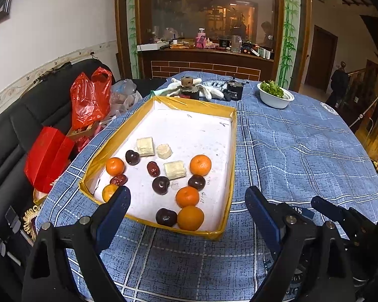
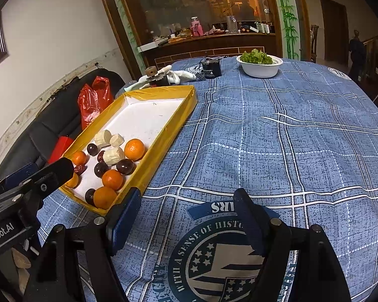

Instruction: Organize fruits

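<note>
- The left gripper (image 1: 187, 202) hovered over the near end of the tray (image 1: 233, 151), its blue-padded fingers (image 1: 113, 216) spread wide with nothing between them.
- The right gripper (image 2: 186, 216) stood to the right of the tray over bare tablecloth (image 2: 277, 138), its fingers (image 2: 124, 217) also apart and holding nothing; its left pad sat just beside the tray's near corner.
- The tray was a shallow white box with yellow-taped walls, lying on the left part of the round table, and all the fruit sat in its near half.
- Five tangerines were in it: one at the right (image 1: 200, 165), one at the left (image 1: 115, 166), one at the near left corner partly behind the left pad (image 1: 108, 192), and two close together near the front wall (image 1: 187, 196) (image 1: 190, 218).
- Four dark cherries lay among them: one at the far left (image 1: 132, 157), one in the middle (image 1: 160, 185), one just beside the right tangerine (image 1: 196, 182), and one touching the front tangerine (image 1: 166, 217).
- Two red dates showed, one in the centre (image 1: 153, 168) and one at the left between two tangerines (image 1: 119, 180).
- Three peeled banana pieces (image 1: 145, 146) (image 1: 164, 151) (image 1: 175, 170) lay just beyond the round fruit.
- The far half of the tray was bare white.
- Beyond the tray stood a white bowl of green leaves (image 1: 275, 93), a black jar (image 1: 233, 89) and white gloves (image 1: 211, 90).
- A red plastic bag (image 1: 89, 98) rested on the black sofa (image 1: 10, 136) at the table's left.
</note>
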